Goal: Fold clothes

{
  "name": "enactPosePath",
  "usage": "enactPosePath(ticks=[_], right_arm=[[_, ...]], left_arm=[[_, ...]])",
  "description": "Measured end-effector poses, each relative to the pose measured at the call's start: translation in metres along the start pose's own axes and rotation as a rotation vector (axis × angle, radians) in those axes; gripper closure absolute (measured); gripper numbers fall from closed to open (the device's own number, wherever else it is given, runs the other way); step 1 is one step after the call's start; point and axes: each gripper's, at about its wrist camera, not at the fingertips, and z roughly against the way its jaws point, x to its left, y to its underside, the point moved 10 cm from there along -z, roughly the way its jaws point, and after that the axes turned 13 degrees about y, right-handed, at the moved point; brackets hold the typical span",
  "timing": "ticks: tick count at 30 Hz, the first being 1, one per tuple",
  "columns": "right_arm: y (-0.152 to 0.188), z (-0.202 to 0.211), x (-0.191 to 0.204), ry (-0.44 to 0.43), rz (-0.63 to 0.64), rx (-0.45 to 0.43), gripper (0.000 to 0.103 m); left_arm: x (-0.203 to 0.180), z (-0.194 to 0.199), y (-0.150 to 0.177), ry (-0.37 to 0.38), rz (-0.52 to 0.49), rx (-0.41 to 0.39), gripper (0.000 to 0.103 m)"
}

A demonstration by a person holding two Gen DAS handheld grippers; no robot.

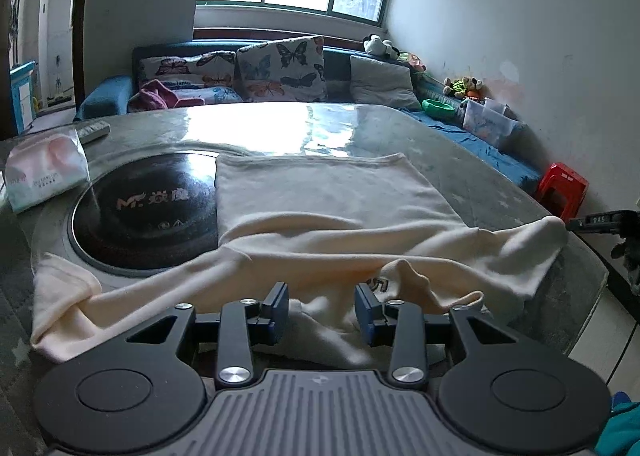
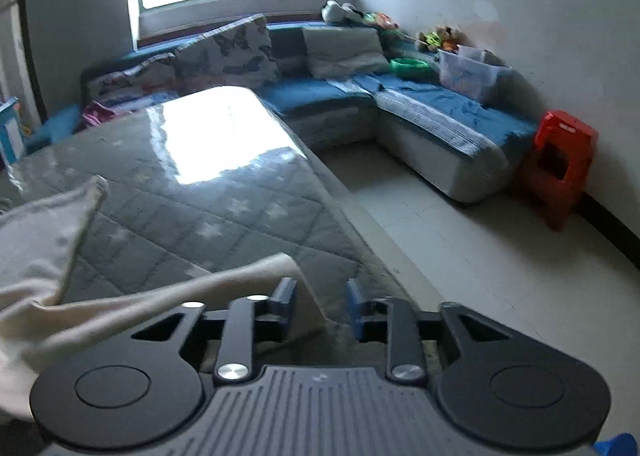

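Cream cotton garment (image 1: 328, 216) spread half-folded over grey quilted table (image 1: 460, 160), partly covering black round hob (image 1: 148, 212). Left gripper (image 1: 322, 310) part-open above rumpled hem — gripping nothing. Right gripper (image 2: 320, 306) part-open beside sleeve end — empty.

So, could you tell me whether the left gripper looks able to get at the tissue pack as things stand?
Probably yes. The left gripper stands open over the cream garment; the tissue pack lies far off to its left past the black cooktop, with nothing upright between them.

Both wrist cams low, near – shared table (image 1: 460, 128)
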Motion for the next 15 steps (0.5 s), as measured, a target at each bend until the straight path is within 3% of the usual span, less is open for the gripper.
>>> enactPosePath(ticks=[5, 7, 15], right_arm=[[-0.004, 0.0, 0.034, -0.105, 0.056, -0.02, 0.067], [0.0, -0.008, 0.047, -0.123, 0.083, 0.012, 0.066], [-0.011, -0.035, 0.054, -0.109, 0.114, 0.019, 0.061]], left_arm=[[0.002, -0.002, -0.001, -0.01, 0.003, -0.004, 0.061], [0.003, -0.002, 0.001, -0.013, 0.006, 0.003, 0.062], [-0.006, 0.001, 0.0, 0.017, -0.026, 0.005, 0.061]])
